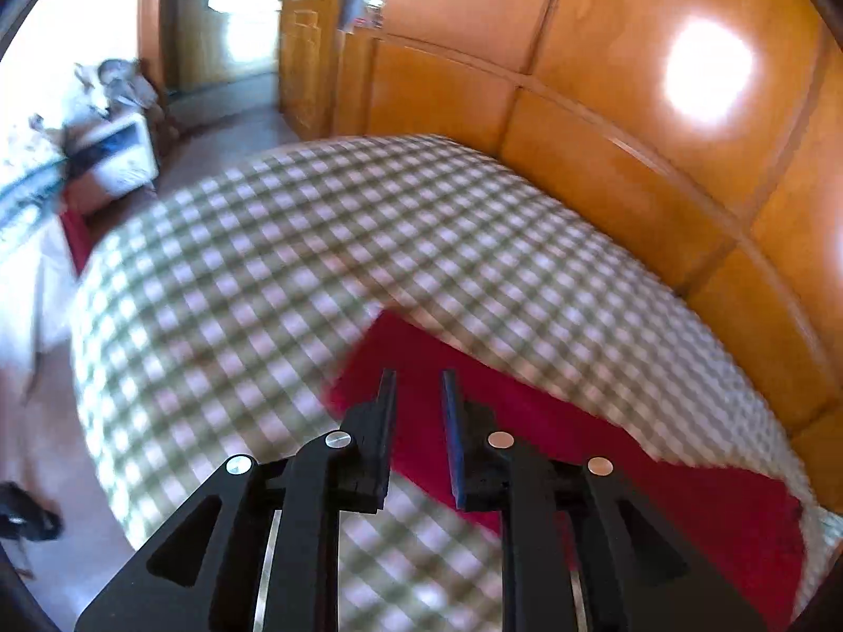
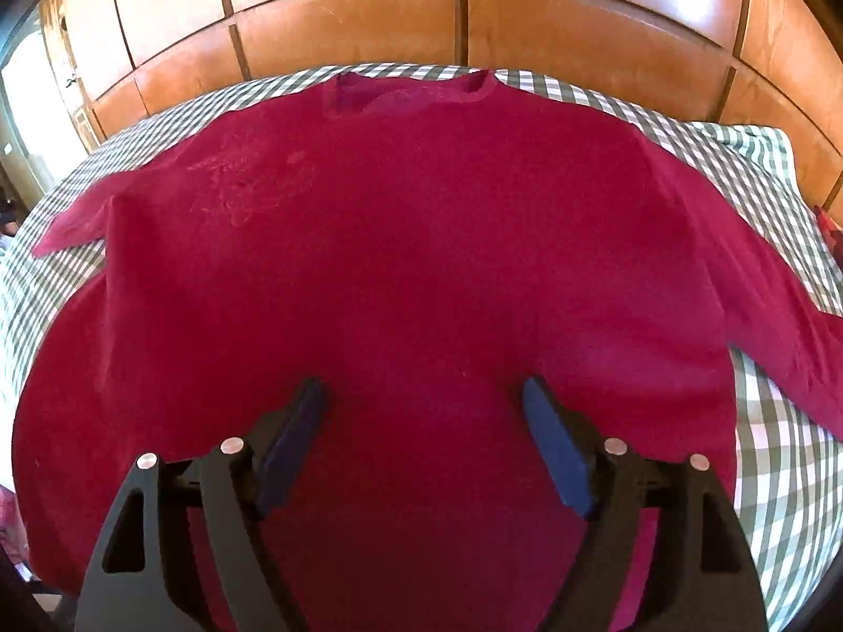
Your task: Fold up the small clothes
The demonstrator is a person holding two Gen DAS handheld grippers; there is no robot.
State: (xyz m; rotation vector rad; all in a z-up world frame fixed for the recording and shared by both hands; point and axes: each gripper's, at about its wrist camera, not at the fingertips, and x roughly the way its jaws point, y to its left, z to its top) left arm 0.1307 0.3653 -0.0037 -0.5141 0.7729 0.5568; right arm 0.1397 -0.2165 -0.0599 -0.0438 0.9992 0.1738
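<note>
A red T-shirt (image 2: 411, 242) lies spread flat on a green-and-white checked bedspread (image 2: 780, 463), collar toward the wooden wall, both short sleeves out to the sides. My right gripper (image 2: 424, 395) is wide open and empty, above the shirt's lower middle. In the left wrist view, a corner of the red shirt (image 1: 606, 453) shows over the checked bedspread (image 1: 295, 263). My left gripper (image 1: 419, 384) is partly open, with a narrow gap between its fingers, and empty, just above that corner. This view is motion-blurred.
Glossy orange wooden wall panels (image 2: 463, 16) stand right behind the bed. In the left wrist view, a doorway (image 1: 232, 16), a wooden floor and a white box-like item (image 1: 118, 158) lie beyond the bed's left end.
</note>
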